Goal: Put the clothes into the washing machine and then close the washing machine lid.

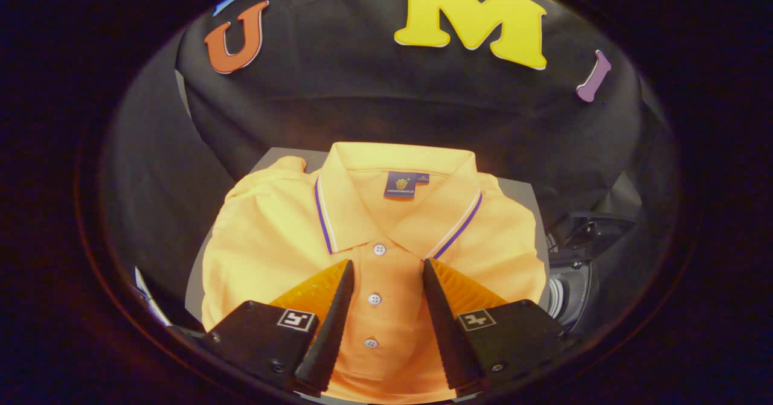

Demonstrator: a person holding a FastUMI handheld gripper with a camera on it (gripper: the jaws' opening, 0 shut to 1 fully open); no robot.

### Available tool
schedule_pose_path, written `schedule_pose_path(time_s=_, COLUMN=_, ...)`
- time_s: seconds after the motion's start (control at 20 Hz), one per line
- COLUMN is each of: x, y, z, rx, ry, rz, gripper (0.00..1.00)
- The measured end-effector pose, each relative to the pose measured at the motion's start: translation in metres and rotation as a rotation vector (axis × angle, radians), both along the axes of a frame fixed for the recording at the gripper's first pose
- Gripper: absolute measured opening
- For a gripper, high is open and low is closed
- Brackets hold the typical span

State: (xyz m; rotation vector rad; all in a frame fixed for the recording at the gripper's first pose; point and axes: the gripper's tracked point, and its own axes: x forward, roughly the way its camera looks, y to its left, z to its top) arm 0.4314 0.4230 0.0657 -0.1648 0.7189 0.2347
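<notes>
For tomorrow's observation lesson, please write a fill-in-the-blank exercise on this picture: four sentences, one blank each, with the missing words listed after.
1. The folded polo shirt is ____ in colour.
2. The tool has its fingers spread ____, and neither presses on the cloth.
3. Between the two fingers runs the shirt's row of white ____.
4. The collar is edged with white and ____ stripes.

Missing words: yellow; open; buttons; purple
</notes>
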Motion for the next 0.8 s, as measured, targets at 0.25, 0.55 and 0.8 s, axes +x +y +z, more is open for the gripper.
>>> schedule_pose_path(time_s=0.25, x=-0.003, y=0.007, z=0.002, rx=0.046, ry=-0.014, rz=0.035, gripper=0.18)
schedule_pose_path(time_s=0.55, x=-0.011, y=0.002, z=0.016, rx=0.26, ry=0.0, rz=0.047, gripper=0.07)
schedule_pose_path(time_s=0.8, x=-0.027, y=-0.004, z=0.056, rx=0.369, ry=-0.087, rz=0.078, gripper=0.06)
